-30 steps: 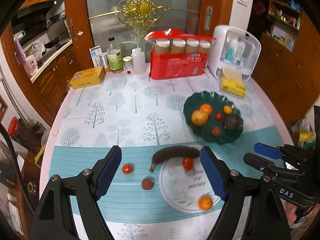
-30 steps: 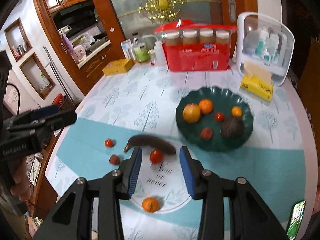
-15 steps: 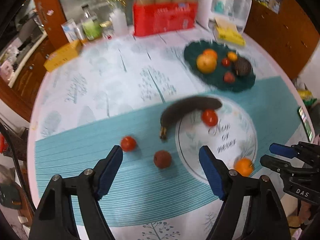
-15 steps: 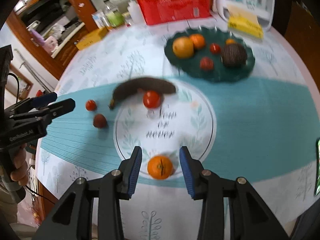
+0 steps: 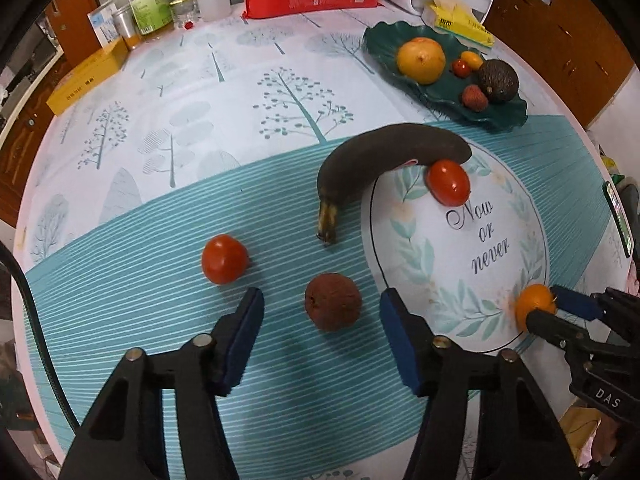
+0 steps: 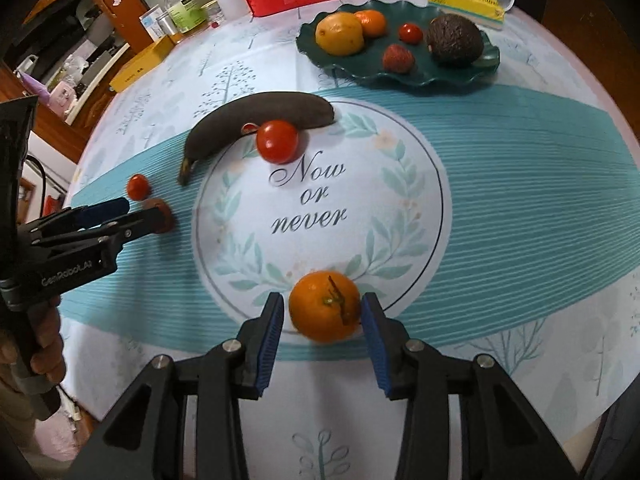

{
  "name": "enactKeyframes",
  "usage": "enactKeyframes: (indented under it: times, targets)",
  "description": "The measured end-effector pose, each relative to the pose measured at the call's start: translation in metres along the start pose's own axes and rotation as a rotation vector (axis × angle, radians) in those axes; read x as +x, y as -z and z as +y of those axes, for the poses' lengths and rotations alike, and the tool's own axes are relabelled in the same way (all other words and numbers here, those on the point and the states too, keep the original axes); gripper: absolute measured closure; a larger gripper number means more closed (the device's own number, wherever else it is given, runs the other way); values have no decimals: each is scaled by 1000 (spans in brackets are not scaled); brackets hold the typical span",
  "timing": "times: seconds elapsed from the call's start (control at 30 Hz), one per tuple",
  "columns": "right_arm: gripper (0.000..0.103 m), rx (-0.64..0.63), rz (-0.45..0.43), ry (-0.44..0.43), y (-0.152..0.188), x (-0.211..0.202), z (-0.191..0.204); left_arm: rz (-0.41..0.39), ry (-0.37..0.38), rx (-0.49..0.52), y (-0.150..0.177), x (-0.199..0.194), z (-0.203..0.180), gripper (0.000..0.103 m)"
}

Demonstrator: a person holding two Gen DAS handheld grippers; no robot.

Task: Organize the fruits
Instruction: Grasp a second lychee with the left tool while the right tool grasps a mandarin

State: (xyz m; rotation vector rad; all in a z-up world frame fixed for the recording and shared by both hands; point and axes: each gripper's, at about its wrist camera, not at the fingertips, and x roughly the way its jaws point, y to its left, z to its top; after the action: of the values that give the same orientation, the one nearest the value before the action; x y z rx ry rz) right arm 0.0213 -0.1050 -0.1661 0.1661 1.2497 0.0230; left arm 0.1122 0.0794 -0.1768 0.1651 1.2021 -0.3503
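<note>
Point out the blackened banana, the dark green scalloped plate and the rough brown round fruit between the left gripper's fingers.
Blackened banana (image 5: 384, 148): left wrist view, middle of its curved body.
Dark green scalloped plate (image 6: 400, 74): right wrist view, bare near rim.
Rough brown round fruit (image 5: 333, 302): left wrist view, centre of its skin.

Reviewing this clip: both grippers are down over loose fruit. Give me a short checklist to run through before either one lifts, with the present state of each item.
1. Brown fruit sits between the left gripper fingers: ok.
2. Left pads pressing on it: not ok; jaws closing, gaps on both sides.
3. Tangerine sits between the right gripper fingers: ok.
4. Right pads pressing on it: not ok; left pad shows a gap, jaws opening slightly.
5. Free space on the green plate: ok.
6. Nearby tomato outside the left fingers: ok.
</note>
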Motion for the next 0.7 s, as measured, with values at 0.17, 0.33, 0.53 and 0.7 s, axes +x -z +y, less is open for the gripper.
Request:
enactKeyframes:
  times: [0.17,0.33,0.53,0.7]
  targets:
    - [61,24,-2,6,-2,7,-1,24,28,14,1,10,0,61]
    - [61,20,-1,21,3,14,4,37,44,33,3,16,-3,72]
    - [63,22,-14,30,7,14,6,31,51,43,4,16,-4,74]
    - [64,27,-20,28,11,8,10,17,55,81,5,3,-10,75]
